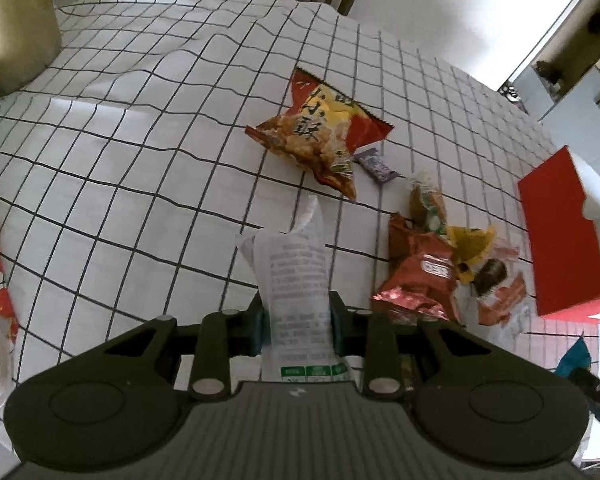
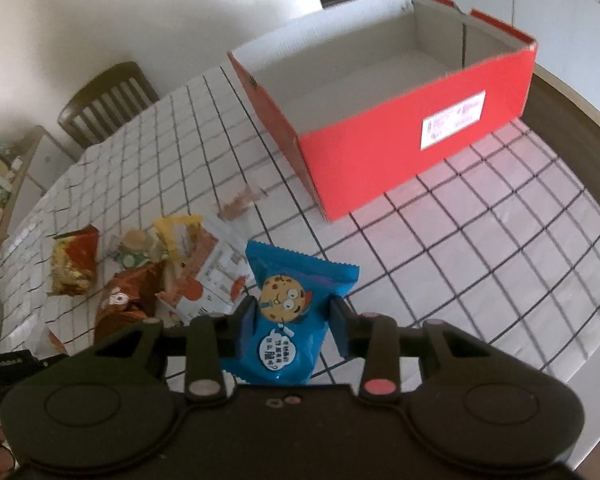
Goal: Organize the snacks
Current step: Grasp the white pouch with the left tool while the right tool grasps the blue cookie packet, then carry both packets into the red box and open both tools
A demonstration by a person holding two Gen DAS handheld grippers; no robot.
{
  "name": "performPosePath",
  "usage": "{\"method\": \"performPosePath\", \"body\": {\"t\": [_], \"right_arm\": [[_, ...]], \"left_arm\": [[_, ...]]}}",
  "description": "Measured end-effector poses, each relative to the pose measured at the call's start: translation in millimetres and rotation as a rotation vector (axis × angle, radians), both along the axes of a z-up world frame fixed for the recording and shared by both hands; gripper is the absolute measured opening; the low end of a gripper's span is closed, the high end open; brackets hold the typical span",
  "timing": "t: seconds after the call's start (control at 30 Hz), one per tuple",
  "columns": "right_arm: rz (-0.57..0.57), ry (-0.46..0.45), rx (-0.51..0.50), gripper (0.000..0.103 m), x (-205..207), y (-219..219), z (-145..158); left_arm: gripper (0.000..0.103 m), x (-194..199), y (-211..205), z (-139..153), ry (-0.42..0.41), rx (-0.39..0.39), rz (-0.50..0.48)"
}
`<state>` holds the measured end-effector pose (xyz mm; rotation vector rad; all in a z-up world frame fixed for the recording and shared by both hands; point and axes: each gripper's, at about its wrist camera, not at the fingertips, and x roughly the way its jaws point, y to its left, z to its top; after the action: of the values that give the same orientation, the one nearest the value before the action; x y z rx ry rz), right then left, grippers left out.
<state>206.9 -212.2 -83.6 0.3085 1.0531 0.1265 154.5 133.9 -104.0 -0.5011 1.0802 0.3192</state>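
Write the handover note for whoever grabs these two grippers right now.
Left gripper: shut on a white printed packet, held above the table.
Right gripper: shut on a blue cookie packet, with the red box ahead.
Box: open, nothing visible inside.
Left on the checked tablecloth: big red-and-yellow snack bag, small purple bar, a heap of mixed wrappers.
Next, probably: drop both packets into the box, then fetch the rest.

Both wrist cams steep-down, shared snack pile (image 1: 440, 268)
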Motion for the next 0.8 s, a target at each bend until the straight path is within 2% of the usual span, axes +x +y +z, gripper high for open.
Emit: {"method": "performPosePath", "body": {"t": [0.33, 0.57, 0.8], "right_arm": [[0.102, -0.049, -0.005, 0.037, 14, -25, 38], [0.148, -0.091, -0.027, 0.037, 41, -50, 57], [0.173, -0.126, -0.041, 0.037, 78, -81, 70]], "left_arm": [[0.03, 4, -43, 38, -0.036, -0.03, -0.054], [0.03, 32, -94, 60, -0.063, -0.033, -0.133], [0.03, 78, -151, 82, -0.102, -0.023, -0.207]]}}
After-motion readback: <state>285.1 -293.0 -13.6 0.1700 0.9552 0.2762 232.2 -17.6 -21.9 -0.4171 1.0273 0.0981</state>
